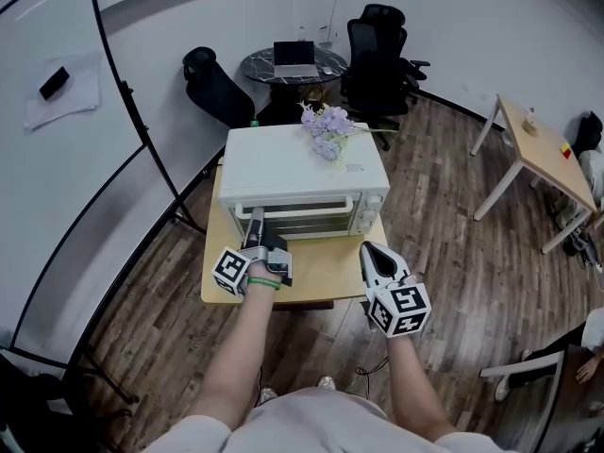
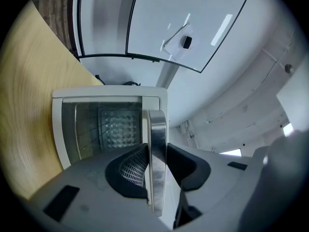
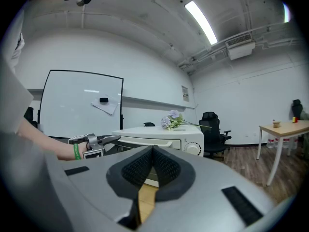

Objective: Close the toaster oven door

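Observation:
A white toaster oven stands on a small wooden table. My left gripper is at the left of the oven's front, shut on the metal door handle. The bar runs between its two black pads. Behind the handle are the glass door and a rack inside. The door looks tilted a little out from the front; I cannot tell how far. My right gripper hovers over the table's front right corner, shut on nothing. The oven lies ahead of it.
Purple flowers lie on the oven's top. Black office chairs and a round table with a laptop stand behind. A whiteboard is at the left, a wooden desk at the right.

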The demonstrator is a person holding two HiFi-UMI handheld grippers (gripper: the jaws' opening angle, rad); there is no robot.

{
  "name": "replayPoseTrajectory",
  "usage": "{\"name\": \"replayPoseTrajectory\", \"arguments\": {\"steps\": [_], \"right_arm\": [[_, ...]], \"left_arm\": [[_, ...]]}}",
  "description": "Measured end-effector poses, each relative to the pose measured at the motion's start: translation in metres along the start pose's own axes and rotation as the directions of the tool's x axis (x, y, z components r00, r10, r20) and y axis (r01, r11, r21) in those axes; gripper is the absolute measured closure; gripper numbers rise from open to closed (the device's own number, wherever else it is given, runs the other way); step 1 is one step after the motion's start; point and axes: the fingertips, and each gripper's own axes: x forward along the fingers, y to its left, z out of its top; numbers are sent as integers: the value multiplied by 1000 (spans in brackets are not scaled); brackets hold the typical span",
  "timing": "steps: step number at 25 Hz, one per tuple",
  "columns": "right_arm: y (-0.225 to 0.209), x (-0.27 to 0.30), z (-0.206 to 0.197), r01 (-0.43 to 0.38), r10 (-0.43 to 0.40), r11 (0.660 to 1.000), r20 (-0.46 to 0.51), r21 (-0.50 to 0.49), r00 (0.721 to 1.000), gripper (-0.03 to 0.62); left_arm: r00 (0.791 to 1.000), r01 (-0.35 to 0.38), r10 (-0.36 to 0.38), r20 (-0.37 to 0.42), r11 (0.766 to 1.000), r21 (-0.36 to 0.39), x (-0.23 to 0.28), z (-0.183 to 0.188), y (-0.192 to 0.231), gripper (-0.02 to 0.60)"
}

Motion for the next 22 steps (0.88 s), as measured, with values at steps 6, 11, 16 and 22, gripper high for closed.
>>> {"name": "replayPoseTrajectory", "arguments": {"steps": [6,11,16,22], "right_arm": [[6,-8,0,-3,3,1000,8,-1,1000,594],[17,-13,-2,-13,13,1000,6,0,1000,594],[27,-16,-2,-21,21,1000,4,-1,1000,594],[36,-21,-2,-26,26,1000,7,-3,1000,594]], "left_arm": [[999,32,-32,7,999,-28,-16,-2,-4,409],[1000,6,-6,4,1000,-24,-35,-1,0,404],[1000,10,-10,2,999,-30,-50,2,-4,404],[1000,22,-22,-5,1000,-15,-65,1,-20,512]]}}
